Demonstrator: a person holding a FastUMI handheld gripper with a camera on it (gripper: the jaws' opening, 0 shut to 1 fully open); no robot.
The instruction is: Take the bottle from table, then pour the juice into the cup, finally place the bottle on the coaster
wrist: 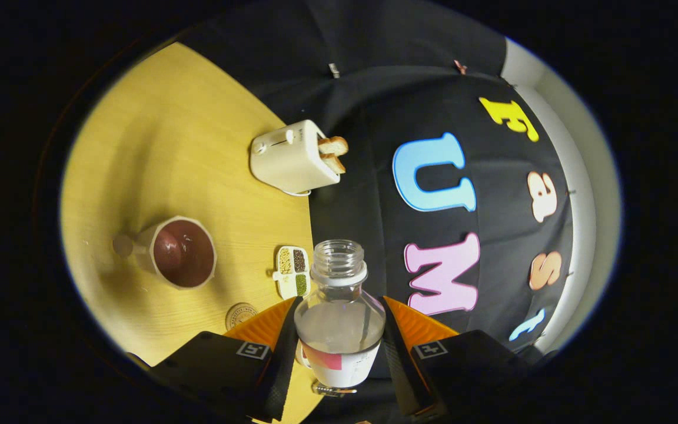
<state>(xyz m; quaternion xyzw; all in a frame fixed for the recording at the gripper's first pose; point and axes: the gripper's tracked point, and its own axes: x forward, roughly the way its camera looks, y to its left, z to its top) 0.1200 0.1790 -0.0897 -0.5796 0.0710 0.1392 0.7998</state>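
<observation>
Right now your gripper (339, 338) is closed on the clear plastic bottle (339, 312), with 1 finger pressed against each side of its body, so the bottle sits squarely between them. Its cap is off and the open threaded neck points away from you, beyond the fingertips. You can see clear liquid inside the bottle and a label with a red patch on the part nearest the gripper. Your whole view is rolled over sideways, so the wooden table (168, 147) stands like a wall beside the bottle. On that table the dark reddish-brown cup (183, 252) sits well apart from the bottle's mouth. Just beside 1 finger you can see part of the round coaster (240, 315). Near the bottle's neck lies a small white tray of 3 kinds of seeds (292, 271), and farther off stands a white toaster (292, 158) holding 2 slices of toast (333, 153).
</observation>
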